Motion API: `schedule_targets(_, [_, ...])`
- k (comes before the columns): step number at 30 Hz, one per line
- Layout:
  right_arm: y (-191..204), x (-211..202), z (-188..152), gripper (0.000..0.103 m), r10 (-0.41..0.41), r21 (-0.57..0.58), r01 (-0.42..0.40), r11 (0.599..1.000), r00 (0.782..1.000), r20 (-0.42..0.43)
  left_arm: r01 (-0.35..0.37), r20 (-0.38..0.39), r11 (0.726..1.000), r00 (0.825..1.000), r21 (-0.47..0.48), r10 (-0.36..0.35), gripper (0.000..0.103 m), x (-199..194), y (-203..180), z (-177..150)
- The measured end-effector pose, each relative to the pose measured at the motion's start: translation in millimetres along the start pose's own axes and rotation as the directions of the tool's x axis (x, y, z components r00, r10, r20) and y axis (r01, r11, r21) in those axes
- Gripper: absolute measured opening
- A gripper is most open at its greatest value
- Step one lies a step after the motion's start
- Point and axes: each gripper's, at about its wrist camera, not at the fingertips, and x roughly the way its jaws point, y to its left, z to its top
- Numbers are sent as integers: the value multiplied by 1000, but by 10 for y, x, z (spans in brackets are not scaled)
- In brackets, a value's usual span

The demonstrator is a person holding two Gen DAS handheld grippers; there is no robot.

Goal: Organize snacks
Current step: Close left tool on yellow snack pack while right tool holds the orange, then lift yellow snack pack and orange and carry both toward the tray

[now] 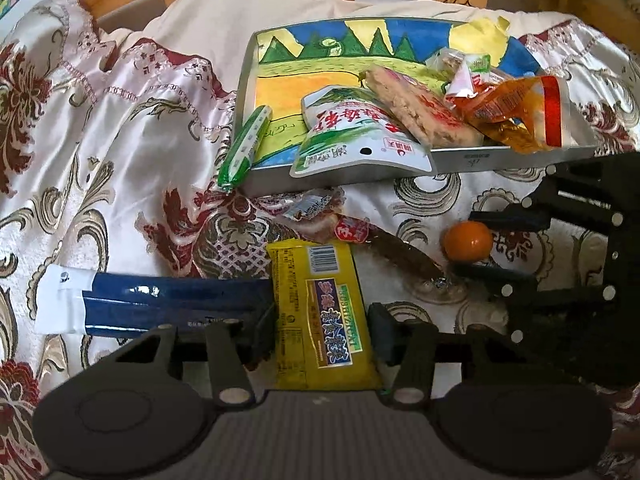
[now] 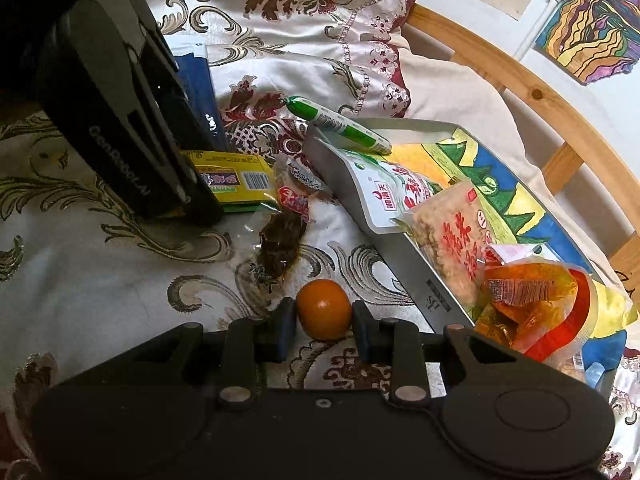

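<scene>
Bed covered with a glossy cream satin bedspread point(image 1: 132, 168) patterned in maroon and gold florals. A shallow grey metal tray point(image 1: 500, 158) with a painted landscape liner rests on it. Just in front of the tray lie a clear-wrapped brown dried snack point(image 1: 400, 254), a yellow rectangular snack packet point(image 1: 320, 312) and a small round orange fruit point(image 1: 467, 241); farther left of the tray, a long dark-blue and white packet point(image 1: 160, 306).

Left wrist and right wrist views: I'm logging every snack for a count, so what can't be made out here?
- Blue packet: near end hidden behind the left gripper in the left wrist view; mostly hidden by it in the right wrist view.
- Yellow packet: lower end cut off by the gripper body.
- Tray: snacks under the orange bag are hidden; its far corner runs past the right edge.
</scene>
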Motion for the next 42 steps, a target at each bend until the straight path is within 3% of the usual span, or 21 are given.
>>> schedule_targets(3, [1, 0, 0, 32, -3, -1, 3, 1000, 1000, -1, -12, 5, 1000, 1000, 18, 11, 54, 6, -33, -11])
schedule_targets(15, [-60, -196, 50, 32, -24, 64, 24, 998, 1000, -4, 7, -9, 998, 1000, -65, -8, 53, -109, -24, -18])
schedule_targets(21, [-106, -398, 113, 32, -46, 125, 44, 991, 999, 16, 117, -57, 981, 990, -155, -127, 53, -185, 30, -40])
schedule_targets(26, [-222, -563, 144, 32, -87, 204, 79, 976, 996, 29, 210, -47, 955, 973, -208, -224, 53, -270, 49, -54])
schedule_targets(34, [-367, -748, 159, 32, -163, 304, 146, 941, 986, 30, 205, 22, 960, 979, -189, -205, 53, -459, 25, -29])
schedule_targets(42, [-367, -712, 151, 32, -162, 307, 148, 940, 987, 20, 228, 27, 953, 974, -201, -227, 53, -527, 24, -22])
